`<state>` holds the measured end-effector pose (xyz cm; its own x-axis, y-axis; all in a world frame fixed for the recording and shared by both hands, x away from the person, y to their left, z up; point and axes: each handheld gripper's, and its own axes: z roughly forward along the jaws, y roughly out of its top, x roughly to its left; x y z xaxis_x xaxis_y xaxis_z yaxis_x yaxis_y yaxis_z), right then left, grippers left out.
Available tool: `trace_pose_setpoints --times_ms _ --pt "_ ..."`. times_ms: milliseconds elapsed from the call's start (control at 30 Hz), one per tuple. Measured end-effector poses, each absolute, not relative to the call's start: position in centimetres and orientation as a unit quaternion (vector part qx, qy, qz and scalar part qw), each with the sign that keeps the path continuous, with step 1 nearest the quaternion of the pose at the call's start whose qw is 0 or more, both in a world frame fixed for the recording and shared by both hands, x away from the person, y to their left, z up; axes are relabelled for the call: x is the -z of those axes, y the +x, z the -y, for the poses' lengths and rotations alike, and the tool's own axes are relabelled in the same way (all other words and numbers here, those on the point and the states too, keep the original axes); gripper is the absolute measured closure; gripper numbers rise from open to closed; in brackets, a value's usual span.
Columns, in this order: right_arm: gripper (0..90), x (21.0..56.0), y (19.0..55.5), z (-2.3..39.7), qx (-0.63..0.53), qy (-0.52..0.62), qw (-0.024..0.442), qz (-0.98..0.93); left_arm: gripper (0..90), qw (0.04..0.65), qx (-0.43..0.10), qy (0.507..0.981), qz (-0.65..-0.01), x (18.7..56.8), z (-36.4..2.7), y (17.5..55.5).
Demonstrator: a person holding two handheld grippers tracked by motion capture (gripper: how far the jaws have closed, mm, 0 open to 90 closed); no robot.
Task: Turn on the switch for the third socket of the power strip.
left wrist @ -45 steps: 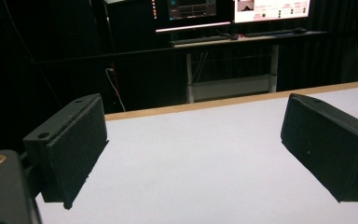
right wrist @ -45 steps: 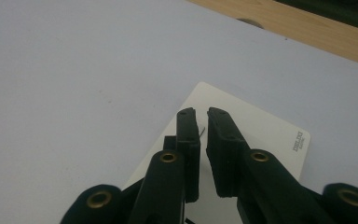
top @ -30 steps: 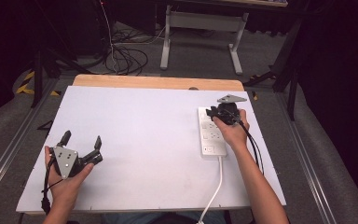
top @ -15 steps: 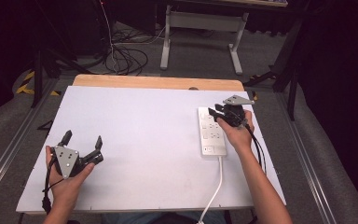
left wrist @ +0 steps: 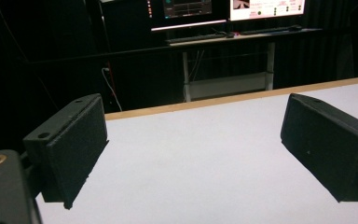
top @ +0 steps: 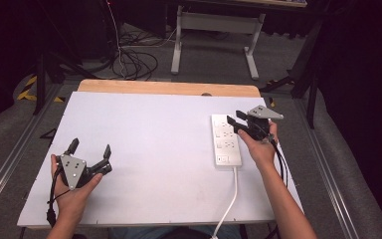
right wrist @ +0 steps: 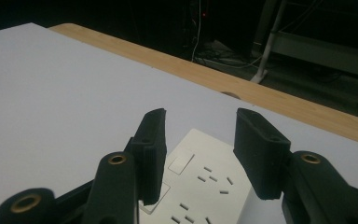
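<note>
Jaws on your right gripper have just been opening above the power strip's far end, probably not touching; left gripper gapes wide, empty.

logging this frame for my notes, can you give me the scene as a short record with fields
surface: white table top with a wooden strip along its far edge
main object: white power strip lying flat on the table's right side, its cord running off the near edge
right gripper: above the far end of the power strip, jaws have just been opening, nothing between them
left gripper: over the near left of the table, jaws wide open, holding nothing
background: desk with monitors beyond the table
</note>
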<state>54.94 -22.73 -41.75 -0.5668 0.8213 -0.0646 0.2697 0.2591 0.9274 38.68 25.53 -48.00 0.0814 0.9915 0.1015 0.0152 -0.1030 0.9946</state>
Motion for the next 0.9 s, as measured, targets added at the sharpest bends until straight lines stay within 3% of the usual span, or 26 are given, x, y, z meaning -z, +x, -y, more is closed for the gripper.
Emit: trace_pose_setpoints --times_ms 467,900 --pt "52.3 42.0 52.8 24.1 -0.531 0.352 0.279 -0.719 7.8 0.49 -0.498 0.551 -0.456 48.0 -25.4 38.7" --pt "39.6 42.2 52.2 24.4 -0.556 0.34 0.282 -0.704 7.8 0.49 -0.499 0.55 -0.455 47.9 -25.4 38.7"
